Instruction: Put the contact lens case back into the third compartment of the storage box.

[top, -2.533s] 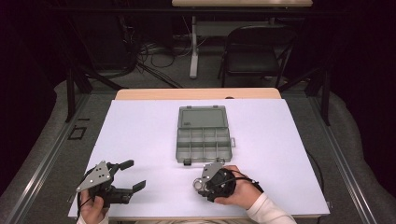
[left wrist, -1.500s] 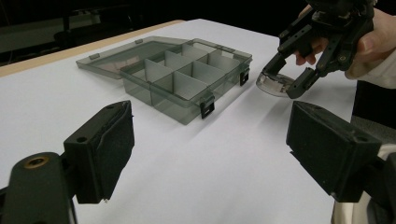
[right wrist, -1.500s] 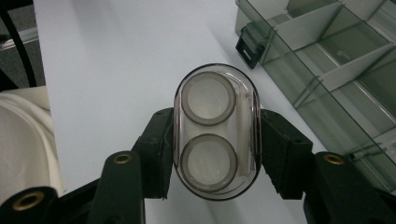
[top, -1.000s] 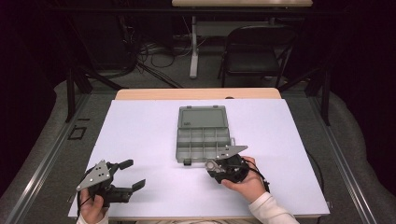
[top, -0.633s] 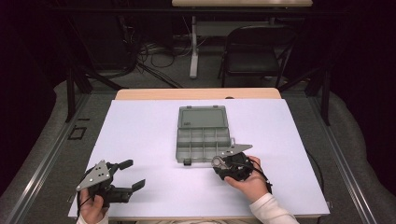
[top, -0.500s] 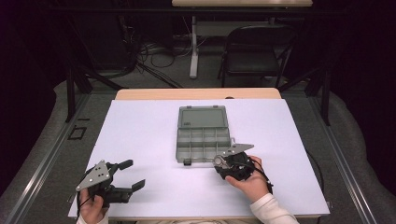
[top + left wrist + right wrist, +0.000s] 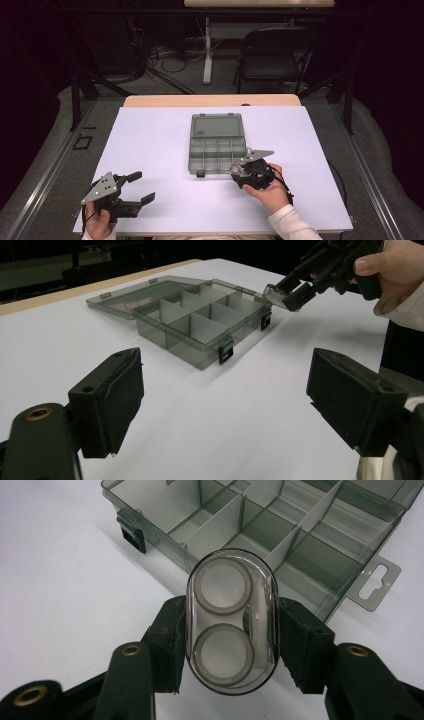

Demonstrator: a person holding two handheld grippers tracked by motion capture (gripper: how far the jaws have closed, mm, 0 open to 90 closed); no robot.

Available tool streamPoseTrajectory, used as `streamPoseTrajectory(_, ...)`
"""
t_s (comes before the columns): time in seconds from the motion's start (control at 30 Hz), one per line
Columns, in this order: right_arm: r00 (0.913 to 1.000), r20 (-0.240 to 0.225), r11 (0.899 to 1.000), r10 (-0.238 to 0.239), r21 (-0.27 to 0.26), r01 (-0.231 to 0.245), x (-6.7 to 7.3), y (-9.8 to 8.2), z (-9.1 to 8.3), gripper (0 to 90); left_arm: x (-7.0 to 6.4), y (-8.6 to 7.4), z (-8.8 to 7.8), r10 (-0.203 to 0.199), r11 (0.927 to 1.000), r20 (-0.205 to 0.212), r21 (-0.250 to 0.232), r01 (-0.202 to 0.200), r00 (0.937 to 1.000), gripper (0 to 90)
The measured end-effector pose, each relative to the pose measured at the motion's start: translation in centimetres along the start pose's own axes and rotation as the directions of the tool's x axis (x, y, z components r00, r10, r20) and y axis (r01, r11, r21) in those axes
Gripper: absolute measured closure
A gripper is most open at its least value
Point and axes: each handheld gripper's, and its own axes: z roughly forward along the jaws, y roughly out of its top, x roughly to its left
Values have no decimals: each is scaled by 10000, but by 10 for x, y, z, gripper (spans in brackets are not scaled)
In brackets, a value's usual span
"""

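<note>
A clear, oval plastic case [image 7: 231, 621] with two round wells is seen pinched across its narrow sides by the right gripper [image 7: 230, 645], its long axis running straight ahead toward the smoke-grey compartment box [image 7: 280, 525]. The box — translucent, hard-walled, split by thin dividers, its lid [image 7: 216, 124] laid flat open behind — is set mid-table, directly beyond the case and just off its tip; the near right corner compartment is judged closest. The left gripper [image 7: 132, 195] is held well apart at the white table's [image 7: 160, 135] near left, jaws spread and empty.
</note>
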Motion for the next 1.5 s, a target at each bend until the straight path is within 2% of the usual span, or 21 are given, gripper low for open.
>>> streamPoseTrajectory(0.43, 9994, -297, 9998, 202, 63, -200, -10, 20, 1, 485, 0, -1, -2, -40, 10000, -50, 24, 40, 10000, 157)
streamPoseTrajectory(0.8, 9984, -516, 9989, 212, 437, -189, -18, 40, 2, 485, -2, -1, -4, -9, 10000, -79, 48, 9, 10000, 157)
streamPoseTrajectory(1.0, 9971, -642, 9979, 413, 529, -379, -23, 44, 4, 485, -2, -2, -3, -54, 10000, -114, 40, 55, 9999, 157)
streamPoseTrajectory(1.5, 9974, -634, 9970, 336, 714, -291, -26, 52, 8, 485, -1, -1, -1, 4, 10000, -43, 43, -4, 10000, 157)
